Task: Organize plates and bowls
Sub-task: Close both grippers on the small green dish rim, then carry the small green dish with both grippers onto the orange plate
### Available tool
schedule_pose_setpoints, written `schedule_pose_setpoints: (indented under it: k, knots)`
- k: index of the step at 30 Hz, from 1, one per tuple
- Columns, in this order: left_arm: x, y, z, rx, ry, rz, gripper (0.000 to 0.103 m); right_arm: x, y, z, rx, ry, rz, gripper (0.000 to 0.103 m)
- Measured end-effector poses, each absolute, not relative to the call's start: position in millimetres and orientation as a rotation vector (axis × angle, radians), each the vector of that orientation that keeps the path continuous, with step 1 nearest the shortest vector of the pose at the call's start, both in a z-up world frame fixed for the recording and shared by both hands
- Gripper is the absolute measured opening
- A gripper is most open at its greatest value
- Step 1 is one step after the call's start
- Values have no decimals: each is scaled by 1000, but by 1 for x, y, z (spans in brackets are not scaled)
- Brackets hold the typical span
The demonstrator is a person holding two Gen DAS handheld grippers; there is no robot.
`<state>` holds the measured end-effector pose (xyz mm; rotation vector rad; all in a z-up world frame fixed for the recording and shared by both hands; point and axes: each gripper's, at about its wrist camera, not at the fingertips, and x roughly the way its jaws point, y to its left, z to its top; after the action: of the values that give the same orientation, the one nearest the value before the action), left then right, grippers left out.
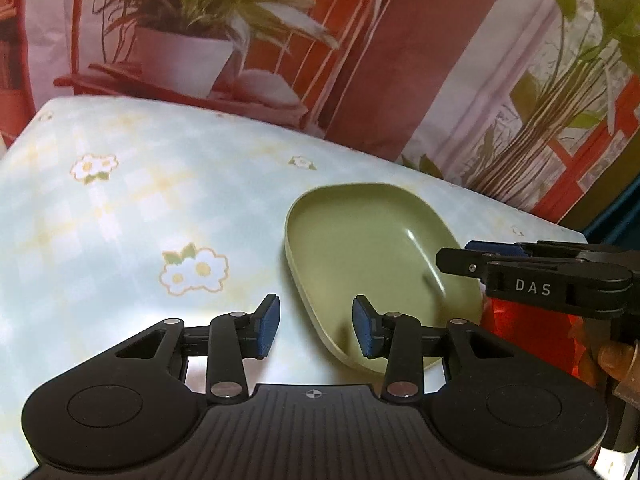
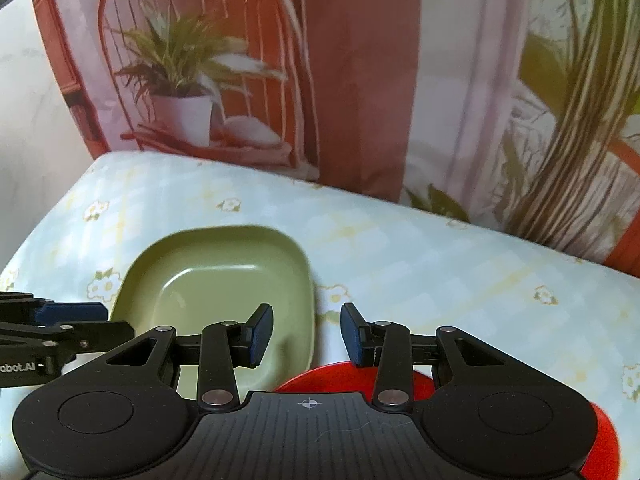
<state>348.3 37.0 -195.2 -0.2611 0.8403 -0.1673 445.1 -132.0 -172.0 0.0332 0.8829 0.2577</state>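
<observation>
A green squarish bowl [image 1: 360,248] sits on the flowered tablecloth [image 1: 120,208]; it also shows in the right wrist view [image 2: 224,276]. A red plate [image 2: 344,376] lies close under my right gripper, next to the bowl's near right corner; a strip of it shows in the left wrist view [image 1: 520,320]. My left gripper [image 1: 316,328] is open and empty, above the bowl's near left edge. My right gripper [image 2: 306,334] is open and empty, above the gap between the bowl and the red plate. It reaches in from the right in the left wrist view [image 1: 472,256].
A printed backdrop [image 2: 360,80] of potted plants and a red chair hangs behind the table's far edge. The tablecloth [image 2: 460,280] stretches right of the bowl. The left gripper enters the right wrist view at the left edge [image 2: 92,320].
</observation>
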Motion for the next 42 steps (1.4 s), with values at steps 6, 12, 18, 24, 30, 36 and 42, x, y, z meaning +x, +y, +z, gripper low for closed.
schedule_pose_setpoints:
  k: [6,12,18,24,30,36,42]
  knots:
    - [349,36,-202,-266,847,-171,18,449,-125,-179,12,899,260,29]
    - [352,39,-200,-251,838,-163,15,450,-121,-180,-15,905,254,10]
    - [352,43,-190,-236,819,-154,15,447,-122,-174,27,890,268,8]
    - [345,45,-164,-207,774,-152,15,437,-125,-154,68,846,286,8]
    - [329,42,-143,-168,739,-158,16,421,-127,-131,97,808,291,8]
    - [309,37,-131,-142,722,-170,16,395,-130,-113,109,775,290,8]
    - [290,35,-122,-141,709,-184,16,366,-137,-102,134,756,288,8]
